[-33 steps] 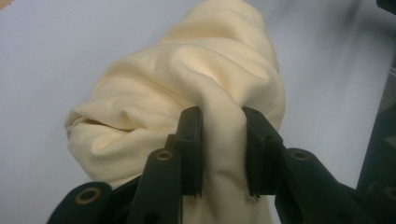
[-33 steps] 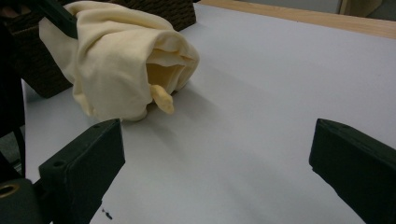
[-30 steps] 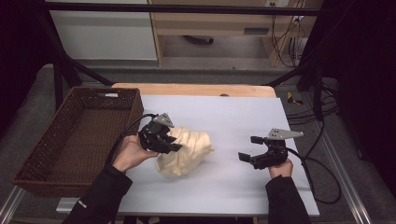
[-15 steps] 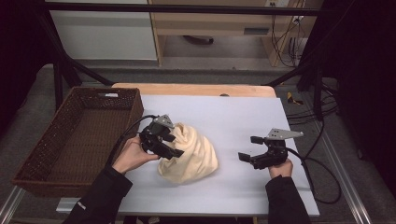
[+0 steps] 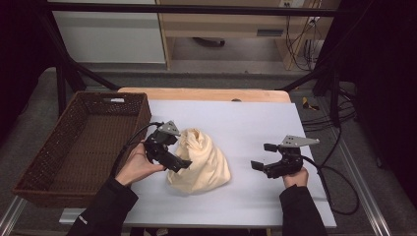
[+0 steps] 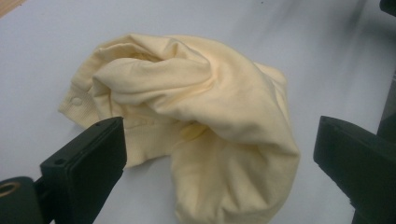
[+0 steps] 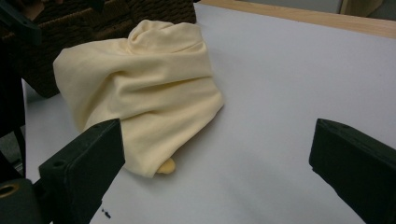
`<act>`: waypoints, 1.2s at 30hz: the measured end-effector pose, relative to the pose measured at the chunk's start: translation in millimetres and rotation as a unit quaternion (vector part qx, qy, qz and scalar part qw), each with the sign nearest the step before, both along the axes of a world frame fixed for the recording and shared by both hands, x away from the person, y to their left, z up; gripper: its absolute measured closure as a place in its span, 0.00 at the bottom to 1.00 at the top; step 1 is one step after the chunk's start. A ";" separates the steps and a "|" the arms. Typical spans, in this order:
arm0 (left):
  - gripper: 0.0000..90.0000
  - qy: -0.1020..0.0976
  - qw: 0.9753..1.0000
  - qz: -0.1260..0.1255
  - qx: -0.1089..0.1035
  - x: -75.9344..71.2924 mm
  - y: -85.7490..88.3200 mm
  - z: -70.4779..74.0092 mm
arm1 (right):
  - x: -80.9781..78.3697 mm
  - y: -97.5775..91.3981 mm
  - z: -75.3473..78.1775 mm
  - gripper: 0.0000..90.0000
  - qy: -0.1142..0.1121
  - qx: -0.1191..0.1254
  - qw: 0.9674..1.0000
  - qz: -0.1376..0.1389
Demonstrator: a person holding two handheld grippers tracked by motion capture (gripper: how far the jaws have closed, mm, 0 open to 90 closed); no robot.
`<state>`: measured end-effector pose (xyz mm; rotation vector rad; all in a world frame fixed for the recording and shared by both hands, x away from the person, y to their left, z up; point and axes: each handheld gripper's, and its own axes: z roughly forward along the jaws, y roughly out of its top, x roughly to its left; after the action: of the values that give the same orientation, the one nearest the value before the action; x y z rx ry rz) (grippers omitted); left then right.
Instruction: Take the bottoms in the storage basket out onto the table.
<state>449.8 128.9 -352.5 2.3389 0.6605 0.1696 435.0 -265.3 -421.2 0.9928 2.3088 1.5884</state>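
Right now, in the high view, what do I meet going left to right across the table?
Wicker basket → left gripper → yellow cloth → right gripper.

The left gripper (image 5: 179, 150) hides the cloth's (image 5: 204, 160) near-left edge in the high view.

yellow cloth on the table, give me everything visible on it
The yellow cloth is a pale, soft knit-looking garment, crumpled into a loose heap with deep folds. A ribbed edge with a small snap shows in the left gripper view. It lies on the white table top, right of the wicker basket. The left gripper sits at its left side, its jaws having just been opening, now wide and off the fabric.
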 end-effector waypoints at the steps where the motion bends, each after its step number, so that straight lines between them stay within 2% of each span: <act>1: 0.02 -0.002 1.000 0.002 -0.001 -0.9 1.5 0.3 | 0.0 0.0 0.0 0.04 0.000 0.000 1.000 0.000; 22: 0.02 -0.028 0.998 0.037 -0.031 -12.0 38.0 10.1 | 0.1 -0.4 0.3 0.04 0.000 -0.001 1.000 0.000; 36: 0.02 -0.032 0.997 0.059 -0.034 -15.6 62.6 12.6 | 0.3 -0.4 0.1 0.04 0.000 -0.002 1.000 -0.001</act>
<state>434.2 191.5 -339.8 2.2216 0.7607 0.2711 435.3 -265.7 -421.1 0.9935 2.3095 1.5837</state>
